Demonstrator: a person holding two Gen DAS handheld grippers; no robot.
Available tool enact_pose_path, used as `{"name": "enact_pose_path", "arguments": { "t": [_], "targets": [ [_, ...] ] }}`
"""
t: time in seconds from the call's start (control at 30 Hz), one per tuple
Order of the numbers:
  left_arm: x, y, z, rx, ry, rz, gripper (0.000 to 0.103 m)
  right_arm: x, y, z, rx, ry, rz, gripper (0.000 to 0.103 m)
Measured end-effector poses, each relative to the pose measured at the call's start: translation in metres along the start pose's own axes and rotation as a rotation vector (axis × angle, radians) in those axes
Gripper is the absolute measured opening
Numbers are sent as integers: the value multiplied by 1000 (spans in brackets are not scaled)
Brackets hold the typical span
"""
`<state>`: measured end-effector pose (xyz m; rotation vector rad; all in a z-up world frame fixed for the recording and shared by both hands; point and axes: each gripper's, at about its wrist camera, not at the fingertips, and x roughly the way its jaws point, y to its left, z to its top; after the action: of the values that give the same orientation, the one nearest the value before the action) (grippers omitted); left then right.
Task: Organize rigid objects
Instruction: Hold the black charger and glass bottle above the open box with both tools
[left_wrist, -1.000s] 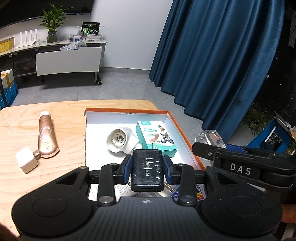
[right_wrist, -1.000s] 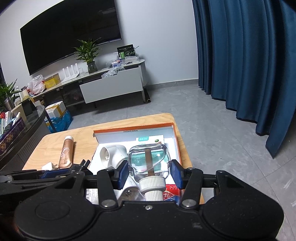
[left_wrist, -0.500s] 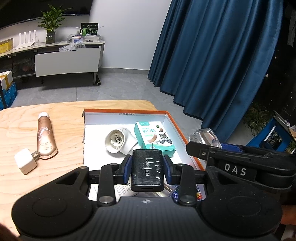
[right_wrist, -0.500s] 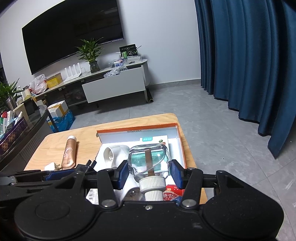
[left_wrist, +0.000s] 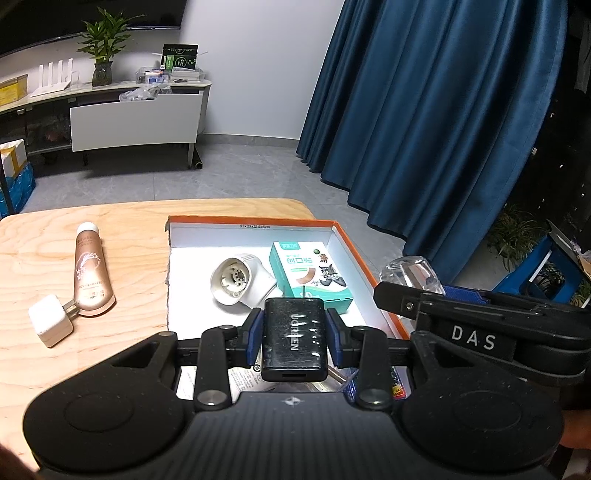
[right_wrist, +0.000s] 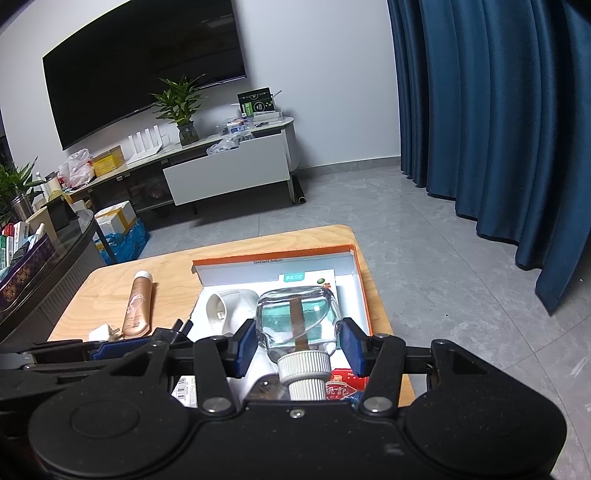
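Box (left_wrist: 343, 236) lies directly below and ahead of both loaded tools: left hand-held gripper (left_wrist: 294, 338) clamps the black charger (left_wrist: 294, 334) lengthwise, right hand-held gripper (right_wrist: 297, 347) clamps the glass bottle (right_wrist: 297, 317), cap rearward.

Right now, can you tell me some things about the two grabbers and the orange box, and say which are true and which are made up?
1. The left gripper holds a black charger. True.
2. The right gripper is empty. False: it is shut on a clear glass bottle with a white ribbed cap.
3. The teal bandage box lies inside the orange-rimmed box. True.
4. The brown tube lies inside that box too. False: it lies on the wooden table, to the left of the box.
5. A white plug cube sits by the tube's end. True.
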<state>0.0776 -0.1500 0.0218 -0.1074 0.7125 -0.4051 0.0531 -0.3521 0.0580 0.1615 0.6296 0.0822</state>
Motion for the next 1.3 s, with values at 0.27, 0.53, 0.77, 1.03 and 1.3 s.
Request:
{"name": "enact_pose_path", "arguments": {
  "t": [0.27, 0.53, 0.77, 1.03, 1.3],
  "targets": [
    [2, -1, 0, 3, 1, -5, 36, 1, -2, 1, 7, -2, -1, 59],
    [4, -2, 0, 4, 4, -9, 36, 2, -4, 1, 10, -4, -3, 59],
    [4, -1, -1, 3, 10, -20, 36, 2, -5, 1, 19, -4, -11, 59],
    [0, -15, -14, 45, 45, -90, 36, 0, -9, -1, 29, -5, -18, 59],
    [4, -31, -30, 96, 89, -151, 36, 0, -9, -2, 28, 7, -10, 59]
  ]
}}
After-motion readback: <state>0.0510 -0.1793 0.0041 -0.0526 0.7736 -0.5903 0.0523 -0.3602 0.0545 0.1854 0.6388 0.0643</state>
